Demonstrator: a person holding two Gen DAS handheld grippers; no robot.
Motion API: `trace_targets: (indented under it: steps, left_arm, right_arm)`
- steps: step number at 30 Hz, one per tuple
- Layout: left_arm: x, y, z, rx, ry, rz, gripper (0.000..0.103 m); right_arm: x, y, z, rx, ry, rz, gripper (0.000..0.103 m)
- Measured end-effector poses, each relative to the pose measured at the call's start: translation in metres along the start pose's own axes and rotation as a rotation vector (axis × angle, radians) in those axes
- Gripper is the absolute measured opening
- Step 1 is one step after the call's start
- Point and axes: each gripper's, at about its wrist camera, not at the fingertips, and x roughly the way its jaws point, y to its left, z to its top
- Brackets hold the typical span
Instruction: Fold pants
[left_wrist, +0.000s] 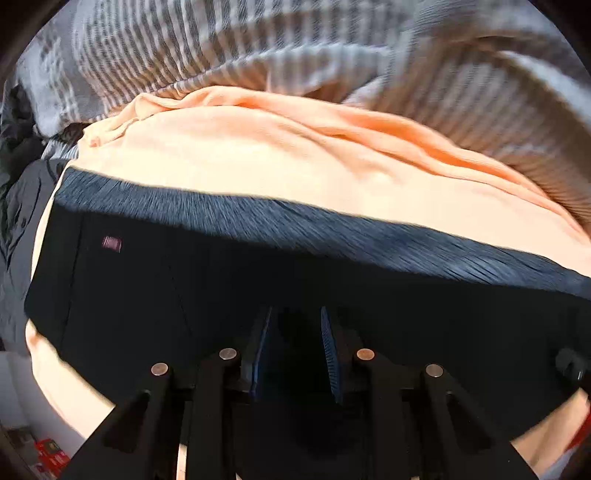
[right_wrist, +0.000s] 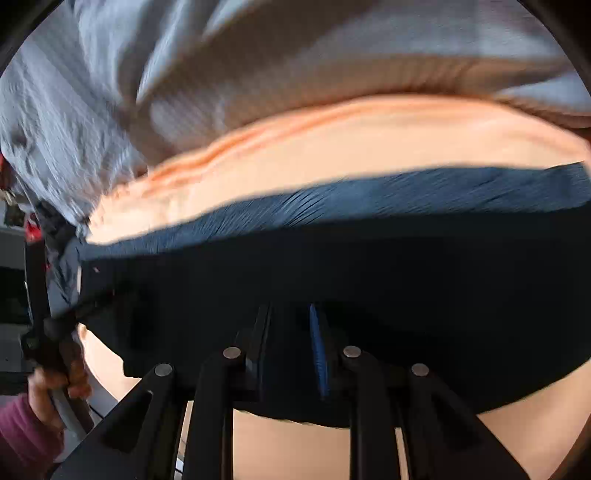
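Note:
Dark navy pants (left_wrist: 184, 288) lie spread across a peach sheet (left_wrist: 258, 155), their ribbed waistband (left_wrist: 295, 221) along the far edge and a small label (left_wrist: 111, 243) at the left. My left gripper (left_wrist: 296, 310) points down over the dark cloth. Its blue pads (left_wrist: 330, 354) stand a narrow gap apart, and the blackness there hides whether cloth is pinched. In the right wrist view the pants (right_wrist: 406, 277) and waistband (right_wrist: 369, 195) fill the middle. My right gripper (right_wrist: 290, 306) hangs over them with its jaws slightly apart and no cloth seen pressed between the pads.
A grey-and-white striped blanket (left_wrist: 258, 44) is bunched behind the sheet (right_wrist: 369, 147). A hand (right_wrist: 55, 384) in a maroon sleeve holds a black gripper handle (right_wrist: 40, 332) at the left edge. Red items (left_wrist: 51, 454) lie on the floor at lower left.

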Motion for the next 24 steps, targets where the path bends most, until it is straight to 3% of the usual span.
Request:
trace_targets:
  steps: [2,3,6,10,12,16,20,22,24]
  left_arm:
    - [0.018,0.007,0.014,0.009,-0.009,-0.016,0.028]
    - [0.019,0.010,0.021,0.006,-0.023,-0.042,0.028]
    - [0.018,0.013,0.037,0.051,-0.077,-0.067,0.028]
    - [0.018,0.044,0.053,-0.020,-0.060,-0.091,0.028]
    - [0.009,0.057,0.050,-0.019,-0.068,-0.096,0.028]
    - [-0.012,0.082,0.019,0.065,-0.082,-0.056,0.028]
    - [0.003,0.116,-0.015,0.057,-0.043,-0.028,0.029]
    - [0.004,0.127,-0.021,0.047,-0.079,-0.075,0.029]
    - [0.005,0.125,-0.021,0.078,-0.081,-0.057,0.029]
  right_arm:
    - [0.012,-0.002,-0.004,0.025,0.005,-0.035,0.023]
    - [0.014,0.003,-0.011,0.033,-0.033,-0.051,0.023]
    - [0.015,0.004,-0.020,0.043,-0.063,-0.046,0.022]
    - [0.016,0.016,-0.019,0.094,-0.059,-0.031,0.023]
    - [-0.001,0.008,-0.024,0.144,-0.052,-0.037,0.029]
    - [-0.014,0.043,-0.049,0.169,-0.073,0.159,0.045]
    - [0.029,0.107,-0.096,0.162,0.070,0.395,0.045]
    - [0.051,0.131,-0.113,0.157,0.121,0.421,0.045]
    - [0.078,0.150,-0.128,0.182,0.150,0.442,0.045]
